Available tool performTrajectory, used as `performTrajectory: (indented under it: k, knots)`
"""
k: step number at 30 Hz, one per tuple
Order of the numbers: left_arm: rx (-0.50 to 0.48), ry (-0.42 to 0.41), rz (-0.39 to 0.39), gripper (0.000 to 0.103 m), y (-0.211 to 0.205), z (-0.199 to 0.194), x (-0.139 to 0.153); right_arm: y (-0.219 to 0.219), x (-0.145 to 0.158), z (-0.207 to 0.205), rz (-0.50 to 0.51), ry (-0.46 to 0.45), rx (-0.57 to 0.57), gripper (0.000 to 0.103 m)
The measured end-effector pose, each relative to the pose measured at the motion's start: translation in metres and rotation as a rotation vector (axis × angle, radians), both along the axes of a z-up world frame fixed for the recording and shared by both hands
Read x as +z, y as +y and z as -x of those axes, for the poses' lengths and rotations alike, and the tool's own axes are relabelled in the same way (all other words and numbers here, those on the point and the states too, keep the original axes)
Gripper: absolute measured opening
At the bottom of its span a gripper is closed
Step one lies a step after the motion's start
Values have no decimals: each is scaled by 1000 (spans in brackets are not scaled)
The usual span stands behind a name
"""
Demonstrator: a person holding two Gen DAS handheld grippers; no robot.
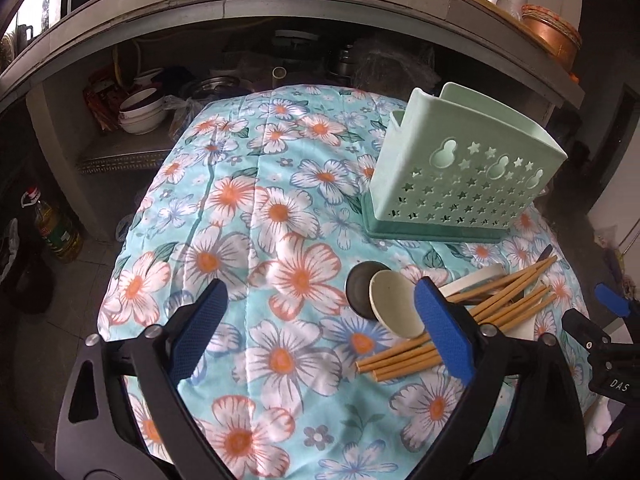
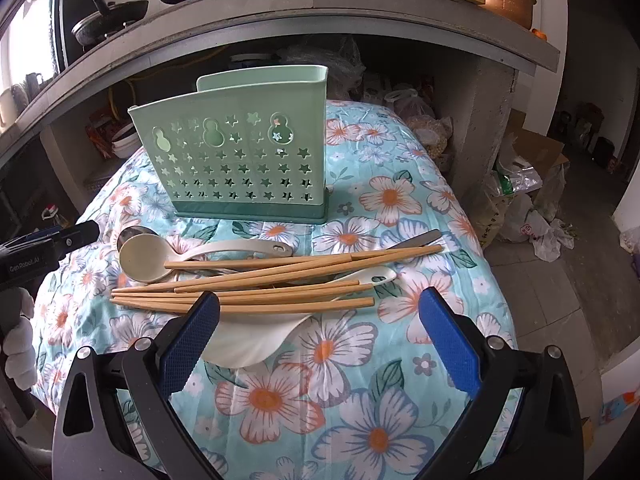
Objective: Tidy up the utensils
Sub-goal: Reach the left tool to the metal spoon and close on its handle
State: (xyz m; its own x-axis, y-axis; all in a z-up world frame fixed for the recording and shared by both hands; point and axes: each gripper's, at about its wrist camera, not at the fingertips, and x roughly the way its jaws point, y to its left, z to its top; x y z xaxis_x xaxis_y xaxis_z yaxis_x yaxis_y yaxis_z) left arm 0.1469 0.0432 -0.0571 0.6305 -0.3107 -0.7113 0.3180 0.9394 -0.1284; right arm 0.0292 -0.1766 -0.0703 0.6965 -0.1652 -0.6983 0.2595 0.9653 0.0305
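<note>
A pale green utensil holder [image 1: 460, 168] [image 2: 248, 160] with star cut-outs stands upright on the flowered cloth. In front of it lies a heap of several wooden chopsticks [image 2: 280, 280] [image 1: 500, 300], a cream spoon [image 2: 140, 258] [image 1: 394, 304], a dark metal spoon [image 1: 362, 284], a small white spoon [image 2: 376, 274] and a wide white ladle [image 2: 248, 344]. My left gripper [image 1: 320, 292] is open above the cloth, its right finger beside the spoon bowls, nothing pressed. My right gripper [image 2: 320, 300] is open just short of the chopsticks, its left finger over the ladle.
The cloth-covered table [image 2: 360, 420] drops off at its rounded edges. A concrete shelf [image 2: 360, 12] behind holds pots; stacked bowls [image 1: 140, 114] sit beneath it. An oil bottle [image 1: 56, 228] stands on the floor at left, and plastic bags [image 2: 520, 208] lie at right.
</note>
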Motion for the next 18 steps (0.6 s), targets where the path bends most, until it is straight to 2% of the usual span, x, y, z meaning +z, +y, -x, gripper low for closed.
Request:
performTrajectory:
  k: [1,3,5,8,10,13,16,18]
  knots:
    - [-22,19,16,72,2,-5,-2,1,-1,-2,-2,3,-2,97]
    - [-48,68,70,62,7,-16,-7,2,-2,-6,-3,10,-6,97]
    - [-78,123,133,46,12,-24,-14,3,-4,-10,-5,16,-9,97]
    - [-126,170,204,35,12,-30,-20,3,-5,-14,-8,24,-19,97]
    - [-157,187,220,33,9,-32,-24,2,-7,-16,-13,31,-28,97]
    - [-177,214,211,17,4,-35,-32,0,-9,-19,-22,42,-40,97]
    - [-180,229,204,7,5,-38,-37,-2,-10,-19,-25,44,-52,97]
    - [-179,231,198,5,5,-39,-37,-3,-10,-19,-28,45,-59,97]
